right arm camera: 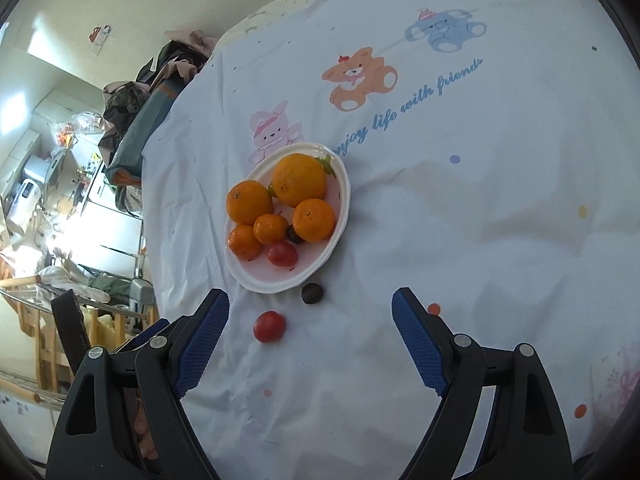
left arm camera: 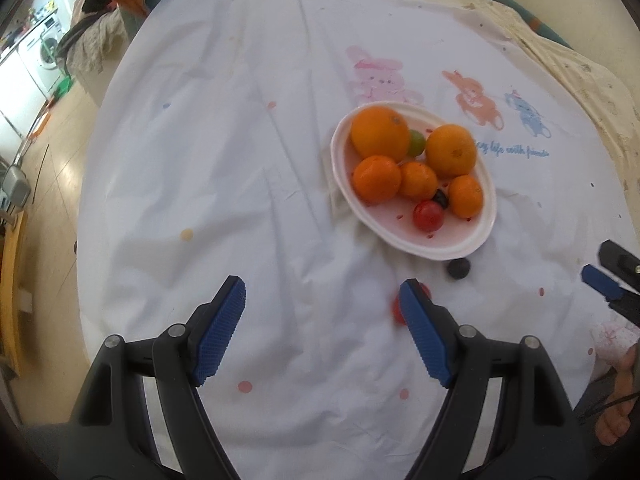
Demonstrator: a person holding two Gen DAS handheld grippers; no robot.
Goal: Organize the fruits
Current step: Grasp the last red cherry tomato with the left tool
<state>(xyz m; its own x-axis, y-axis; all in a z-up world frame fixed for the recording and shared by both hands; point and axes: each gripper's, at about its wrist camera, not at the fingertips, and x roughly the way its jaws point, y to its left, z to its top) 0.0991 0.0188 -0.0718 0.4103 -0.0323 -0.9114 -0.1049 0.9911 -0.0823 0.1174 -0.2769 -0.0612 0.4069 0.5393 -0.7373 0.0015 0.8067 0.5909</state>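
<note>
Holding oranges (right arm camera: 299, 185), tomato (right arm camera: 282, 254): white plate (right arm camera: 276, 284)

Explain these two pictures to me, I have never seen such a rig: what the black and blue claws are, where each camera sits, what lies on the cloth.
Each picture comes from a camera mounted on a hand-held gripper, looking along its two blue-padded fingers. The left gripper and the right gripper are both open and hold nothing. On the printed cloth stands a white plate with oranges, a red tomato and small dark and green fruit. Beside the plate, on the cloth, lie a loose tomato and a dark plum.
</note>
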